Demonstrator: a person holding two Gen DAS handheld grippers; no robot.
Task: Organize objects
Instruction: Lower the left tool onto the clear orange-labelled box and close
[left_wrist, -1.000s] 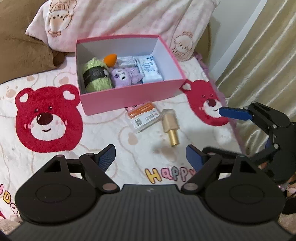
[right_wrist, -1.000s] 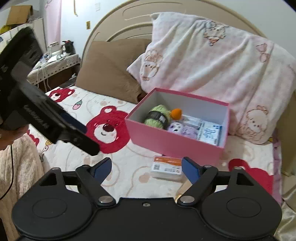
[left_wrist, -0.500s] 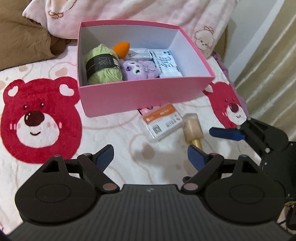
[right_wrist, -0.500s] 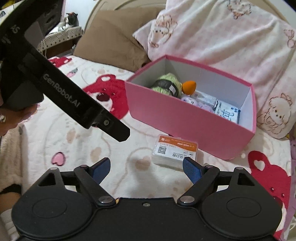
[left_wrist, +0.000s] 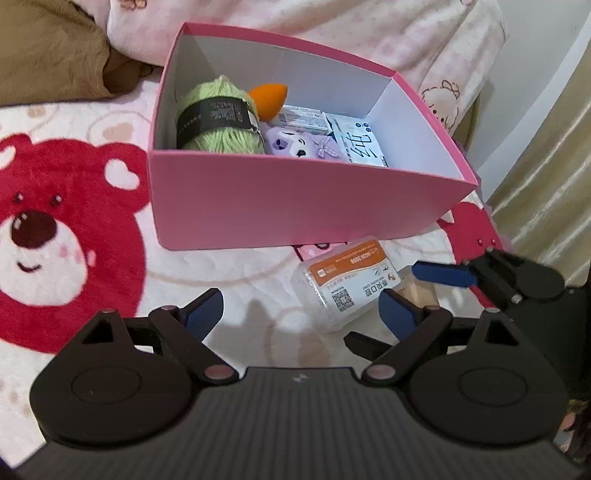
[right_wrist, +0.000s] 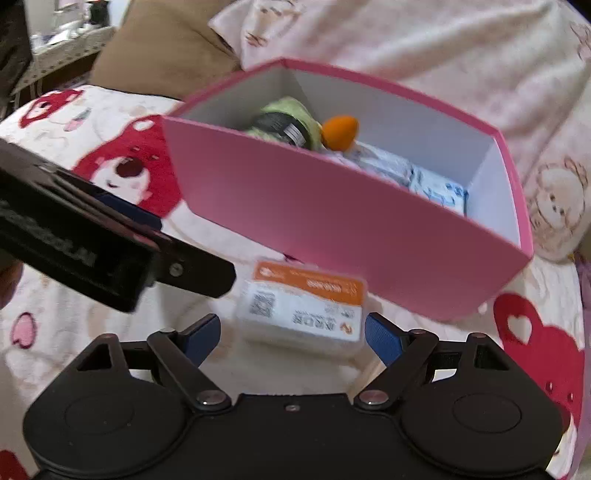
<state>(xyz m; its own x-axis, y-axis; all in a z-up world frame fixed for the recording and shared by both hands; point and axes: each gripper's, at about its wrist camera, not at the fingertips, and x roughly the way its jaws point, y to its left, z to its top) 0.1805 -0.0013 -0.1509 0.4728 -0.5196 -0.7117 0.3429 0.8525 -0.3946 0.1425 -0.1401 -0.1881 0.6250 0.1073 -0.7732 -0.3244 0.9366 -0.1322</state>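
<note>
A pink box (left_wrist: 295, 199) stands on the bear-print bedspread. It holds green yarn (left_wrist: 216, 116), an orange sponge (left_wrist: 267, 98), a purple plush (left_wrist: 301, 144) and white packets (left_wrist: 364, 142). A clear pack with an orange label (left_wrist: 349, 282) lies in front of the box; it also shows in the right wrist view (right_wrist: 304, 304). A wooden piece (left_wrist: 421, 291) lies beside it, mostly hidden. My left gripper (left_wrist: 299, 308) is open just before the pack. My right gripper (right_wrist: 291, 334) is open, its fingers on either side of the pack's near edge.
A brown cushion (left_wrist: 48, 51) and a pink pillow (left_wrist: 388, 33) lie behind the box. Curtains (left_wrist: 554, 184) hang at the right edge of the bed. A small pink item (left_wrist: 314, 249) peeks out under the box front.
Both grippers have moved forward toward the box and the orange-label pack. The right gripper now frames the pack. Both stay open.
</note>
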